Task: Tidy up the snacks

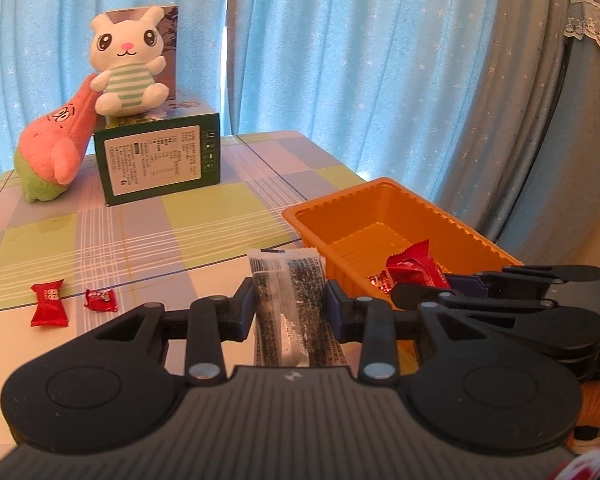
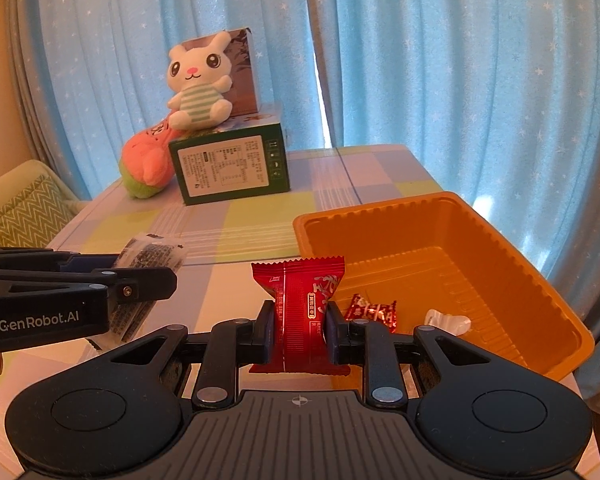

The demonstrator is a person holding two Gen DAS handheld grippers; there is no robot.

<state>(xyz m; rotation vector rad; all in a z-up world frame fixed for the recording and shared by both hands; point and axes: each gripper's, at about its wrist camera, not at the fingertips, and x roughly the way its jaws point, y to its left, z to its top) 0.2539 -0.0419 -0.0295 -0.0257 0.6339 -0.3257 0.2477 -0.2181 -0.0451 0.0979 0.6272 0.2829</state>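
Note:
My left gripper [image 1: 287, 304] is shut on a clear packet of black sesame bar [image 1: 286, 280], held above the table just left of the orange tray [image 1: 380, 200]. My right gripper [image 2: 299, 316] is shut on a red snack packet [image 2: 300, 300], held at the tray's [image 2: 500, 240] near left corner. Inside the tray lie a small red candy [image 2: 374, 311] and a white wrapped piece [image 2: 448, 321]. Two red candies [image 1: 49, 298] [image 1: 101, 300] rest on the table at the left. The right gripper [image 1: 428, 288] with its red packet [image 1: 414, 268] shows over the tray in the left wrist view; the left gripper [image 2: 156, 276] with its sesame bar [image 2: 152, 254] shows at the left of the right wrist view.
At the table's far side stands a green box [image 1: 160, 160] with a white rabbit plush [image 1: 130, 60] on top and a pink plush [image 1: 60, 140] leaning against it. Blue curtains hang behind. A cushioned chair [image 2: 24, 208] stands to the left of the table.

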